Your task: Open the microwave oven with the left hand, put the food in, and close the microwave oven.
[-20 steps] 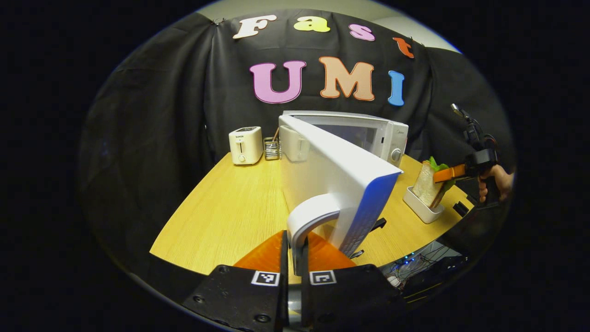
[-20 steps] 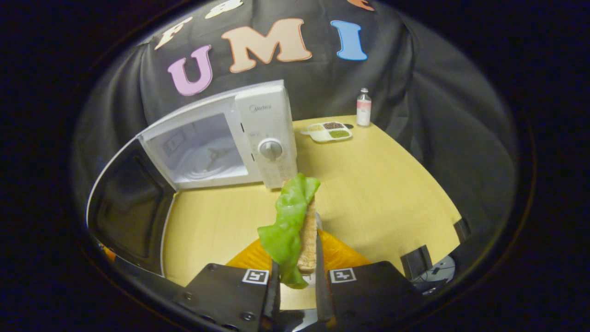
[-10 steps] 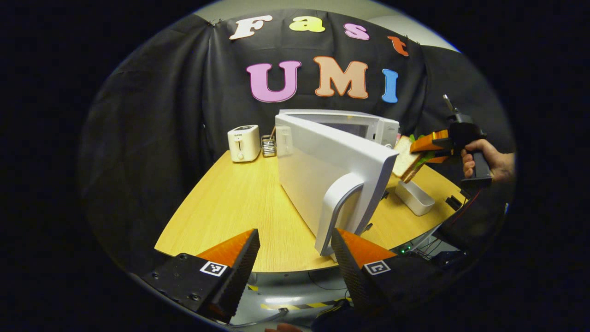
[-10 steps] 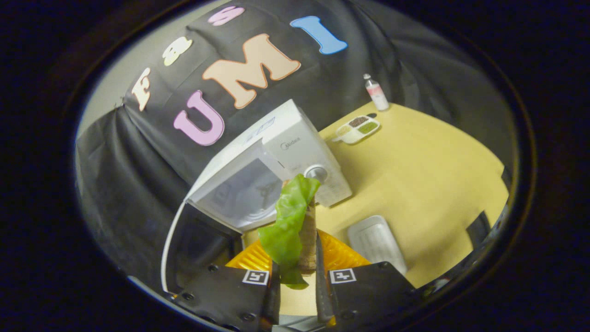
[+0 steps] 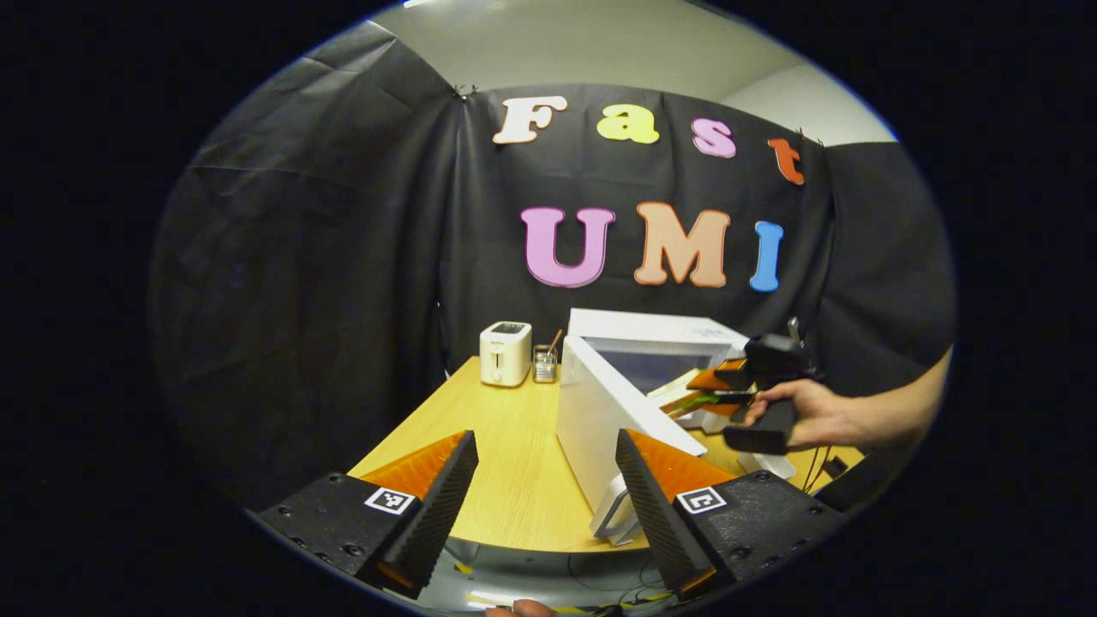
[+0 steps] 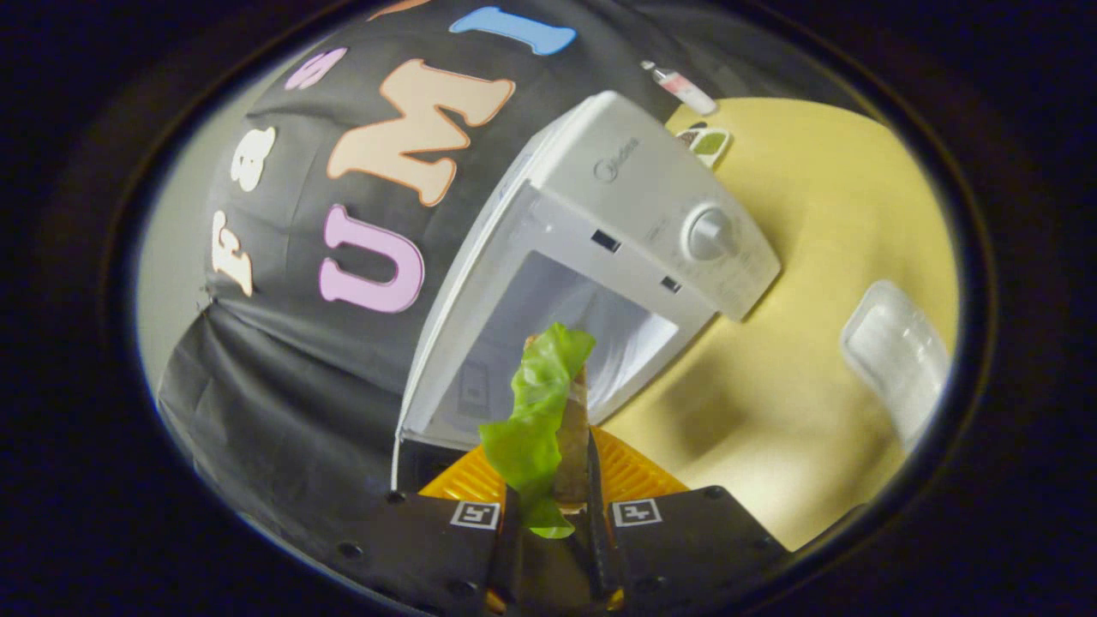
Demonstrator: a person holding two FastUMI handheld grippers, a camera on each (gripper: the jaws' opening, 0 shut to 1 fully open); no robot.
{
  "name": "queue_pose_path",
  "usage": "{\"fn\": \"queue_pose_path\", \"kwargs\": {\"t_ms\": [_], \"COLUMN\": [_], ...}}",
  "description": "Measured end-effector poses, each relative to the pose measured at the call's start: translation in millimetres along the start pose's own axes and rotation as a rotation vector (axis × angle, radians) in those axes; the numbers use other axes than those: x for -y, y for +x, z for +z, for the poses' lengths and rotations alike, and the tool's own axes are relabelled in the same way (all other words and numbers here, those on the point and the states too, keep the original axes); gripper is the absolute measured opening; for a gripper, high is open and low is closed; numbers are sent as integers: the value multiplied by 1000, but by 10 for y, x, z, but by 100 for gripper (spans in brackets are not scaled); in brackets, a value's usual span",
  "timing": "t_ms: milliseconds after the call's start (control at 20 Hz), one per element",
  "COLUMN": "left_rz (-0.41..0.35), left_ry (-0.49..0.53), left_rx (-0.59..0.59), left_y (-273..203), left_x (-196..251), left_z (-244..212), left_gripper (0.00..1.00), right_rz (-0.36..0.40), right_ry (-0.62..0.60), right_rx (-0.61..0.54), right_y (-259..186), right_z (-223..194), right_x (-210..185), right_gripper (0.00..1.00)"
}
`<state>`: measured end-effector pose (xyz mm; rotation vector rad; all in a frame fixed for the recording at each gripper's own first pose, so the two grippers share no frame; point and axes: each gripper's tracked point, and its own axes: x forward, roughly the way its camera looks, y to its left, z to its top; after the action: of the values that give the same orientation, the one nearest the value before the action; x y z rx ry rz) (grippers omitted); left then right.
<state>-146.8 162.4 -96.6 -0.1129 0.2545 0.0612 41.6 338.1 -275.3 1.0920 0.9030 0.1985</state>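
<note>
- Carrying the sandwich (image 6: 548, 420), clamped between both fingers of the right gripper (image 6: 553, 514), long axis running straight forward along the fingers, lettuce leaf (image 6: 531, 411) hanging off one face.
- Pointing that sandwich at the open cavity (image 6: 557, 334) of the microwave (image 6: 617, 197), directly ahead of the fingertips and near; whether the front end is past the opening yet cannot be told.
- Seen from the left gripper view, reaching in with the right gripper (image 5: 716, 390) and the hand (image 5: 801, 416) beside the swung-out door (image 5: 600, 420), just at the microwave's front (image 5: 660, 360).
- Hanging well back from the table (image 5: 506, 463) with the left gripper (image 5: 544, 480), fingers spread wide, holding nothing, door handle (image 5: 613, 514) just beside its right finger.
- Sitting empty on the table beside the microwave: the white tray (image 6: 900, 351).
- Judging the coming move as a straight push forward into the cavity, then release; left gripper nearer the door for closing.
</note>
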Motion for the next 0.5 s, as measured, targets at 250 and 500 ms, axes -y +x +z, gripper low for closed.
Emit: {"fn": "queue_pose_path", "kwargs": {"t_ms": [250,500], "left_rz": [-36,-90], "left_ry": [-23,-144], "left_rx": [-19,-72], "left_y": [-78,-198], "left_x": [370,658], "left_z": [63,61], "left_gripper": [96,95], "right_rz": [-27,-52], "right_ry": [101,177], "right_rx": [76,172], "right_y": [593,994], "right_z": [-54,38], "right_x": [30,83], "right_gripper": [33,33]}}
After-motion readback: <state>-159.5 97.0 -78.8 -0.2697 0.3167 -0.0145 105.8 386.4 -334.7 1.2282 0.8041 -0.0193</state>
